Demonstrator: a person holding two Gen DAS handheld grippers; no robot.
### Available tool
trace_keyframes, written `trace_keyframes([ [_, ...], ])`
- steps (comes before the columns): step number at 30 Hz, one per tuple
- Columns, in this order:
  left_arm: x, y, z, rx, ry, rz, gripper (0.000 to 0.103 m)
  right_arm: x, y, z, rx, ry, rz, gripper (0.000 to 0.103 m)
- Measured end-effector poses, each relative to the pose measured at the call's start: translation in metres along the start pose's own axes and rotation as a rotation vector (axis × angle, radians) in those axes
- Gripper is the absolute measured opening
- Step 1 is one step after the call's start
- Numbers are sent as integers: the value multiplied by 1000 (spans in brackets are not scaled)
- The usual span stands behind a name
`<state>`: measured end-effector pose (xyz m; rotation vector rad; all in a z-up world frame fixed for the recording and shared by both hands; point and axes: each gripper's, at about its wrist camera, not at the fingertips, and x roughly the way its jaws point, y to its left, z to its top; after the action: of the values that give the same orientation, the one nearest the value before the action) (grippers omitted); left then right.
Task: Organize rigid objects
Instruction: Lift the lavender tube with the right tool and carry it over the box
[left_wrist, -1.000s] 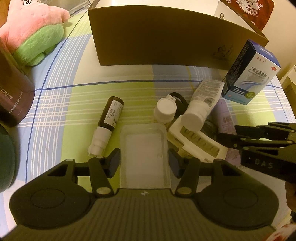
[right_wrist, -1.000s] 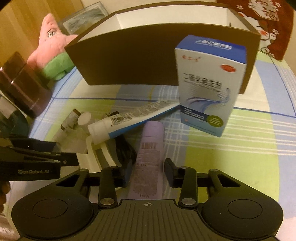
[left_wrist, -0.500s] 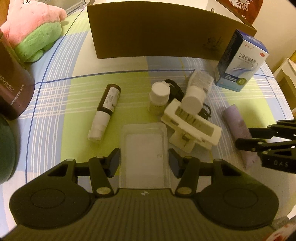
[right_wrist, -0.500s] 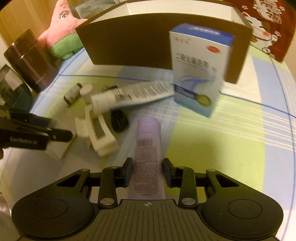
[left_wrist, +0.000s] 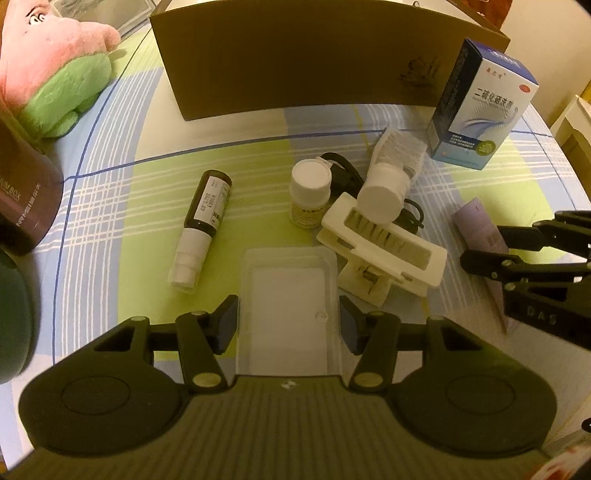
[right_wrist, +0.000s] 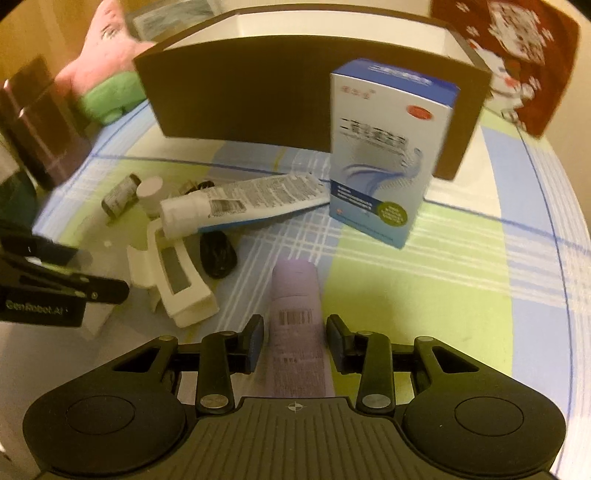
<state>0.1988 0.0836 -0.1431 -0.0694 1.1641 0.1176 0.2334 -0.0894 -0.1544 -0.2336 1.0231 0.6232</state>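
My left gripper (left_wrist: 288, 314) is shut on a clear plastic box (left_wrist: 288, 295), pads against its long sides. Beyond it on the checked cloth lie a brown dropper bottle (left_wrist: 207, 218), a white pill bottle (left_wrist: 308, 192), a white clip (left_wrist: 384, 247) and a toothpaste tube (left_wrist: 391, 177) resting on the clip. My right gripper (right_wrist: 295, 332) holds a lilac tube (right_wrist: 295, 295) lengthwise between its pads, and its jaws are opening slightly. A blue-and-white carton (right_wrist: 384, 155) stands upright before the brown cardboard box (right_wrist: 295, 92).
A pink-and-green plush toy (left_wrist: 55, 74) and a dark canister (left_wrist: 22, 199) sit at the far left. A black cable (right_wrist: 218, 254) lies by the clip. A red patterned cloth (right_wrist: 517, 55) is at the back right. The left gripper (right_wrist: 99, 271) shows at the left of the right wrist view.
The lilac tube has been drawn out of the pile toward the right, still between the right fingers. The clear box has stayed fixed between the left fingers while the scene shifted slightly.
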Motion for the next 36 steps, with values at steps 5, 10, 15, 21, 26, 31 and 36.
trace_keyframes([
  [5, 0, 1, -1, -7, 3, 1, 54, 1, 4, -3, -51, -5, -12, 33],
  [10, -4, 2, -5, -15, 2, 5, 54, -3, 2, -6, -43, 4, 3, 33],
  [15, -12, 5, -8, -26, -12, 10, 54, -8, -6, -8, 26, 16, 43, 33],
  [21, -32, 7, -7, -37, -54, 7, 54, -23, -14, -10, 92, -9, 87, 32],
  [26, -54, 8, -1, -51, -103, 0, 54, -43, -16, -4, 117, -59, 111, 32],
  [31, -74, 8, 11, -54, -154, -1, 54, -62, -15, 8, 141, -103, 154, 32],
  [36, -90, 9, 28, -46, -201, -2, 54, -78, -11, 23, 150, -143, 197, 32],
])
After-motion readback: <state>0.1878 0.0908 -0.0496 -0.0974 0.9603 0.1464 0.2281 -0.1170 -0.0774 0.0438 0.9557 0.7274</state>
